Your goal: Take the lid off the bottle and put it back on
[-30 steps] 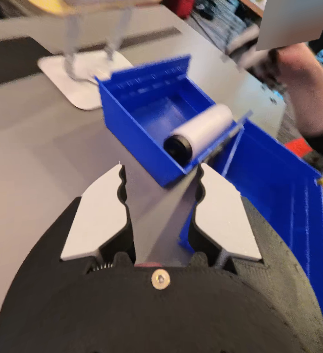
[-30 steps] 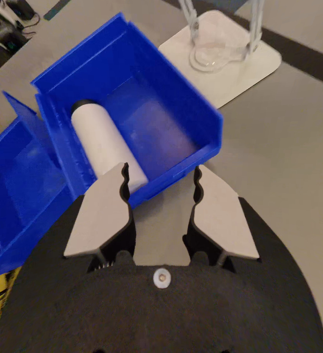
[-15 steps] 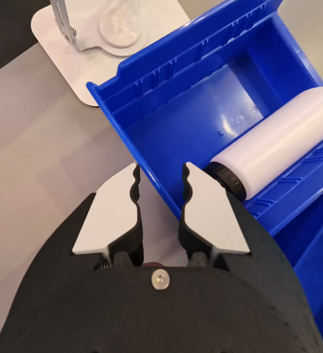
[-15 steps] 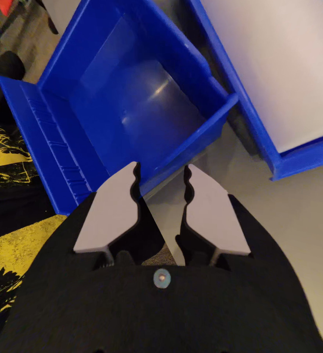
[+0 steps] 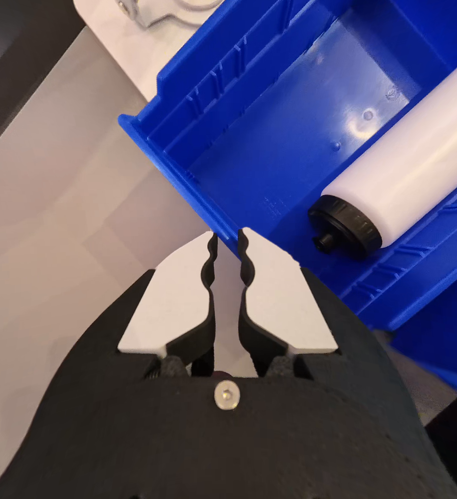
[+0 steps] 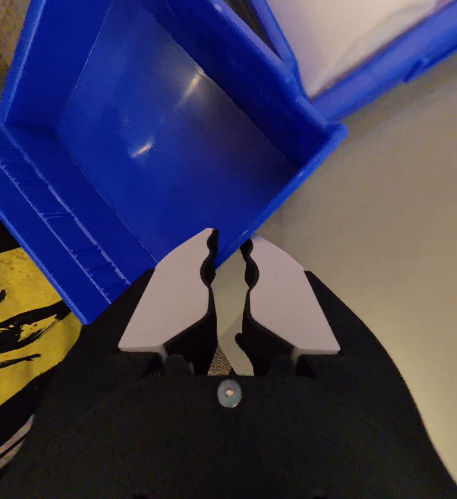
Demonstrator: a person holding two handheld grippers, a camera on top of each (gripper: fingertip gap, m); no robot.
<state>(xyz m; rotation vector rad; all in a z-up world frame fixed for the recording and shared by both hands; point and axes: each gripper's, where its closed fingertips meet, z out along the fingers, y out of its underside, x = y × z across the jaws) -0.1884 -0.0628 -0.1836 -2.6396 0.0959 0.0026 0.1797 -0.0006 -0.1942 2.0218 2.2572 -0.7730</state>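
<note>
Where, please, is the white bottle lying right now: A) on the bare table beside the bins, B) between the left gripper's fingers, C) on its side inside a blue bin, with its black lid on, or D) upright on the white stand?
C: the left wrist view shows the white bottle on its side in the blue bin, black lid on.
</note>
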